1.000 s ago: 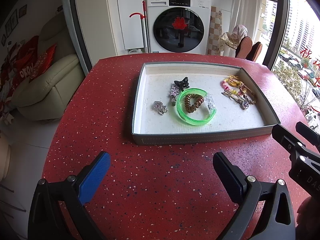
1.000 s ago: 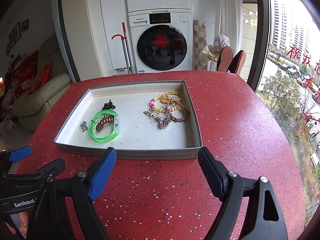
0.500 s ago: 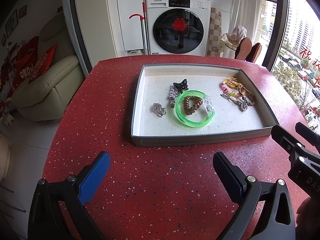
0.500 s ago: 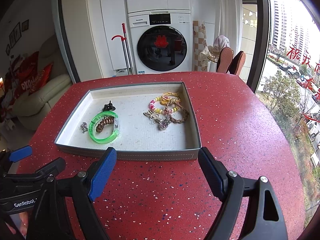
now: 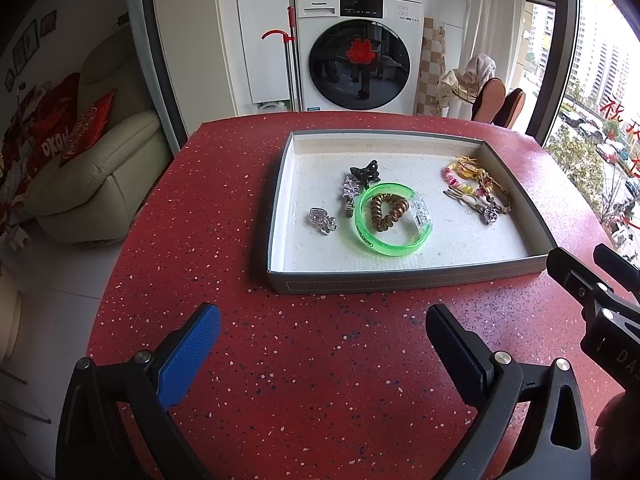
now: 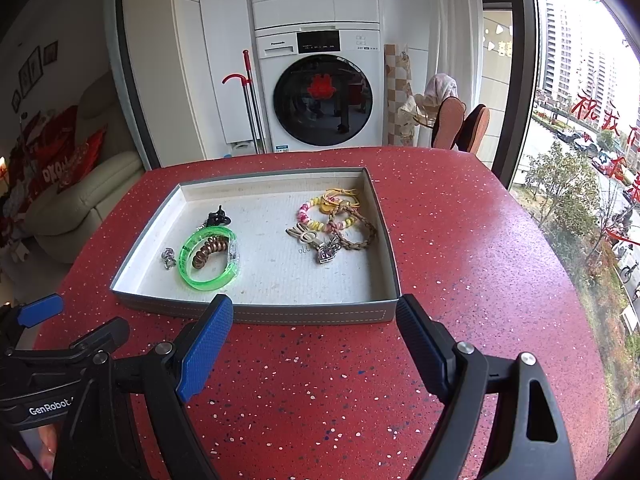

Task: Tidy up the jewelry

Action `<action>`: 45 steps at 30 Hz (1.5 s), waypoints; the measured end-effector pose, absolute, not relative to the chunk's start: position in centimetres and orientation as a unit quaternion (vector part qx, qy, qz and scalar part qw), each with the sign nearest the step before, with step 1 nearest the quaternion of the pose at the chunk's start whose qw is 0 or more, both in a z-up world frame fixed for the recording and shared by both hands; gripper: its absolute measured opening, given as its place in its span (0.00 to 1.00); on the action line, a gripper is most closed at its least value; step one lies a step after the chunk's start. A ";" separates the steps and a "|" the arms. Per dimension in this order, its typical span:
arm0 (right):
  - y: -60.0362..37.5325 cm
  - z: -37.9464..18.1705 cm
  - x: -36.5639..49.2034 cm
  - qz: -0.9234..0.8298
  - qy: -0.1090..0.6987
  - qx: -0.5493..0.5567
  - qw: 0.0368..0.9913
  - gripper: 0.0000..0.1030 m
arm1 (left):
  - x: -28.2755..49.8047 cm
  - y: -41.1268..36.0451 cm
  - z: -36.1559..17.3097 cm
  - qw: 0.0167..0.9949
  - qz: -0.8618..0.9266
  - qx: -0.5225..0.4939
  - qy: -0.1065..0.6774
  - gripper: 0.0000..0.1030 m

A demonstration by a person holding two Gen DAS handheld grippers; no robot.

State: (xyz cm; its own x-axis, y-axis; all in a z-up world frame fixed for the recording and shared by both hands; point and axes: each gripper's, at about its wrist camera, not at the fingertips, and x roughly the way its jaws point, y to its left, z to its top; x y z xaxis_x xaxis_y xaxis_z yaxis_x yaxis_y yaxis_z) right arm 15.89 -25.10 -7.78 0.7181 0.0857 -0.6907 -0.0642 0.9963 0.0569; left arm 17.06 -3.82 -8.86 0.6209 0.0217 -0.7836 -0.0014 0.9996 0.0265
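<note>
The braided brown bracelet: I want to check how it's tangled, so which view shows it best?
The right wrist view. There the braided brown bracelet lies closer and more open, its loop crossing the pastel bead bracelet. The left wrist view shows it smaller and foreshortened near the tray's right wall.

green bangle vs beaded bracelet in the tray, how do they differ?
The green bangle is a clear rigid band; the beaded bracelet is a pink and yellow bead string. The bangle rings a brown coil tie; the bracelet tangles with a braided cord. Both lie flat in the tray.
</note>
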 end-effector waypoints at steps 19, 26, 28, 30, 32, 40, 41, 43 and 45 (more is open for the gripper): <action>-25.0 -7.6 15.9 0.040 0.374 0.012 0.927 0.83 | 16.9 -3.4 -8.8 0.899 0.011 0.012 0.437 1.00; -24.7 -7.6 15.9 0.043 0.376 0.009 0.926 0.83 | 16.8 -3.4 -8.7 0.899 0.010 0.014 0.437 1.00; -24.6 -7.7 15.8 0.044 0.376 0.009 0.926 0.83 | 16.8 -3.4 -8.7 0.899 0.011 0.014 0.437 1.00; -24.5 -7.7 15.8 0.045 0.377 0.008 0.925 0.83 | 16.7 -3.3 -8.7 0.899 0.012 0.012 0.438 1.00; -24.5 -7.8 15.7 0.045 0.378 0.009 0.925 0.83 | 16.7 -3.3 -8.8 0.898 0.012 0.010 0.440 1.00; -24.5 -8.0 15.7 0.043 0.378 0.009 0.925 0.83 | 16.7 -3.2 -8.9 0.896 0.012 0.010 0.444 1.00; -24.5 -8.0 15.7 0.043 0.379 0.008 0.924 0.83 | 16.8 -3.2 -8.9 0.895 0.011 0.010 0.445 1.00; -24.5 -8.0 15.6 0.042 0.379 0.007 0.924 0.83 | 16.8 -3.3 -8.9 0.896 0.011 0.011 0.444 1.00; -24.5 -8.0 15.6 0.042 0.380 0.008 0.924 0.83 | 16.8 -3.4 -8.9 0.896 0.009 0.011 0.445 1.00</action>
State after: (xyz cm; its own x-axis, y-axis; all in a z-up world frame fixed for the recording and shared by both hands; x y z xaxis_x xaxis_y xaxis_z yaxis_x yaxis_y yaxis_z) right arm 15.64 -24.47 -7.97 0.7083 0.0840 -0.7009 -0.0724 0.9963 0.0463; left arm 16.84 -3.35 -8.92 0.6046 0.0257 -0.7961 -0.0055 0.9996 0.0282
